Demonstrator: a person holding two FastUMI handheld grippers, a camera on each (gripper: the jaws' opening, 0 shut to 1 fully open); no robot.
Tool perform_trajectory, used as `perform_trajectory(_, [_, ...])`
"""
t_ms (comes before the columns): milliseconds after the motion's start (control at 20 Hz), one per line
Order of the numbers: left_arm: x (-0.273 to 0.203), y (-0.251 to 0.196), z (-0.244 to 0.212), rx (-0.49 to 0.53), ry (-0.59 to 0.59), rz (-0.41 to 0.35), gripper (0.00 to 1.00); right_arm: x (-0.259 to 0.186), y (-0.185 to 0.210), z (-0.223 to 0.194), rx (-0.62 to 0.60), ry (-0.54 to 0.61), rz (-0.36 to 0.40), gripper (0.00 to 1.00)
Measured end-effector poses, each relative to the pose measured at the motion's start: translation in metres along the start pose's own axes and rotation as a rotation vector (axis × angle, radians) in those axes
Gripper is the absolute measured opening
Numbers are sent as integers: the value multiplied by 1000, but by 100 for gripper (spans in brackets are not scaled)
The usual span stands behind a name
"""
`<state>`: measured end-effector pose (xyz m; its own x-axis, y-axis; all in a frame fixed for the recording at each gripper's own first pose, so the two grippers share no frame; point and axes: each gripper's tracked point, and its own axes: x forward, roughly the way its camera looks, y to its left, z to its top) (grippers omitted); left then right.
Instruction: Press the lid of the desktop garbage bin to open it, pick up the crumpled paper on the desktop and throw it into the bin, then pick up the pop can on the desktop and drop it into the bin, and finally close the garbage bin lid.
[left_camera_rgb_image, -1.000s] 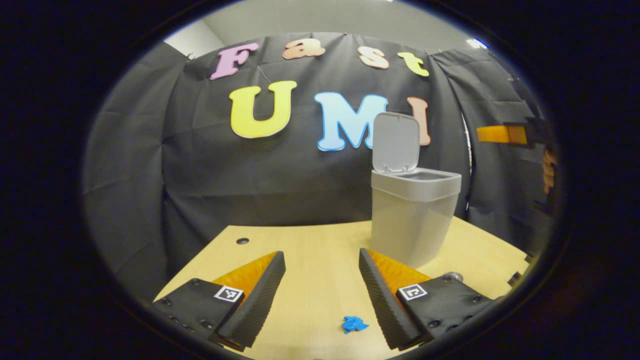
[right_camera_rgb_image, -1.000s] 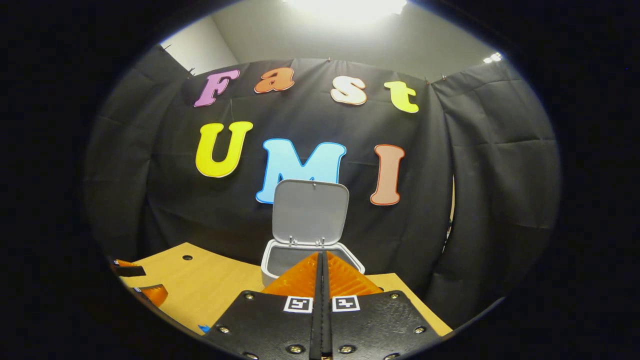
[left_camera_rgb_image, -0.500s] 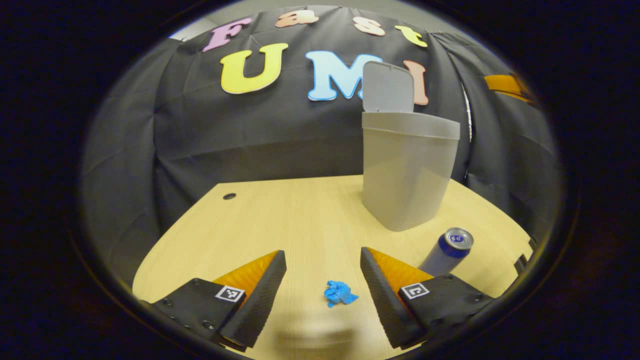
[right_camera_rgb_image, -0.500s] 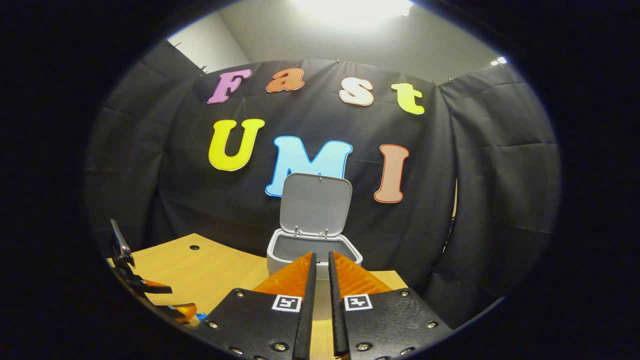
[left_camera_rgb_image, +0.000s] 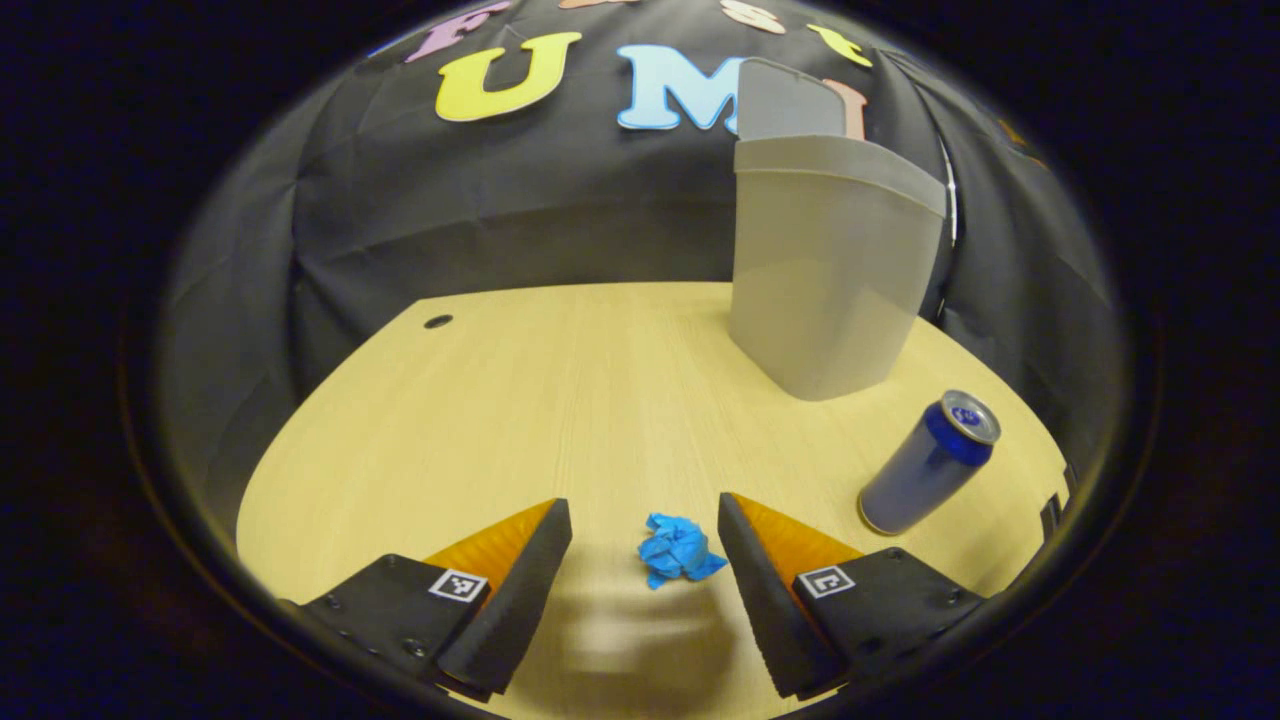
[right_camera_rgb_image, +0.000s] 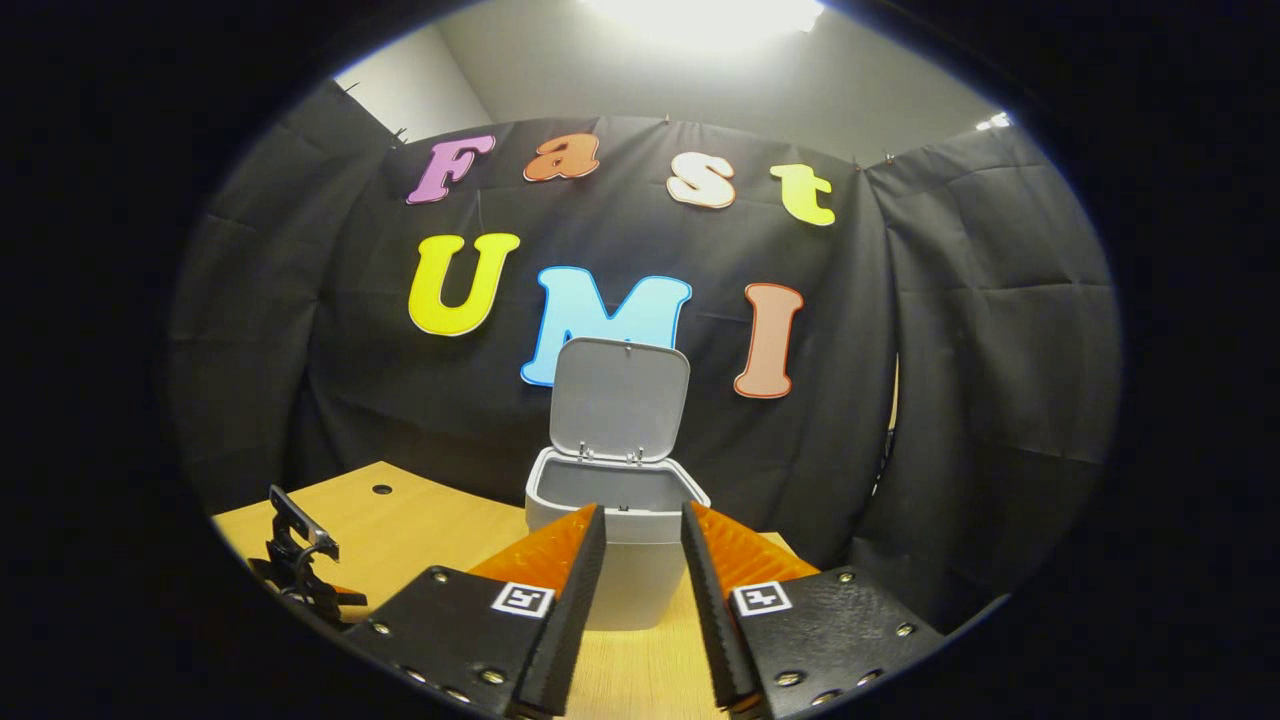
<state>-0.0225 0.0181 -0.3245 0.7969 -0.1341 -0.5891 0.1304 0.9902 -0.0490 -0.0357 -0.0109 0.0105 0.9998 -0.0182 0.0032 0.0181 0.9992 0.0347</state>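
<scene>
A small blue crumpled paper (left_camera_rgb_image: 678, 549) lies on the wooden desktop (left_camera_rgb_image: 560, 400), right between the tips of my open left gripper (left_camera_rgb_image: 645, 520), touched by neither finger. To its right a blue pop can (left_camera_rgb_image: 930, 462) stands upright. The grey bin (left_camera_rgb_image: 830, 265) stands farther back with its lid (left_camera_rgb_image: 785, 100) up. In the right gripper view the bin (right_camera_rgb_image: 620, 540) stands straight ahead with its lid (right_camera_rgb_image: 620, 400) raised and its inside open to view. My right gripper (right_camera_rgb_image: 640, 530) hovers in front of the bin, partly open and holding nothing.
A small round hole (left_camera_rgb_image: 437, 321) sits near the desk's back left corner. The black cloth wall hangs close behind the bin. At the left edge of the right gripper view, part of the other gripper's rig (right_camera_rgb_image: 300, 560) shows above the desk (right_camera_rgb_image: 420, 520).
My left gripper has come down and forward, so the blue paper now sits between its fingertips. My right gripper has gone from shut to partly open and drawn back from the bin.
</scene>
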Motion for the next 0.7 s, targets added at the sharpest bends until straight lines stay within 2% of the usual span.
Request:
perform_trajectory(50, [2, 0, -3, 2, 15, -1, 96, 0, -1, -1, 6, 6, -2, 68])
perform_trajectory(250, [12, -4, -17, 6, 66, -6, 99, -7, -6, -5, 6, 16, -7, 74])
perform_trajectory(350, [15, -5, -21, 4, 85, -6, 97, -10, -5, -8, 10, 26, -8, 84])
perform_trajectory(400, [16, -4, -21, 6, 88, -3, 99, -10, -7, -9, 9, 28, -11, 84])
perform_trajectory(650, [23, -4, -32, 9, 134, 17, 76, -14, -9, -15, -2, 50, -19, 84])
perform_trajectory(700, [26, -3, -32, 8, 136, 22, 67, -15, -10, -16, -4, 54, -19, 84])
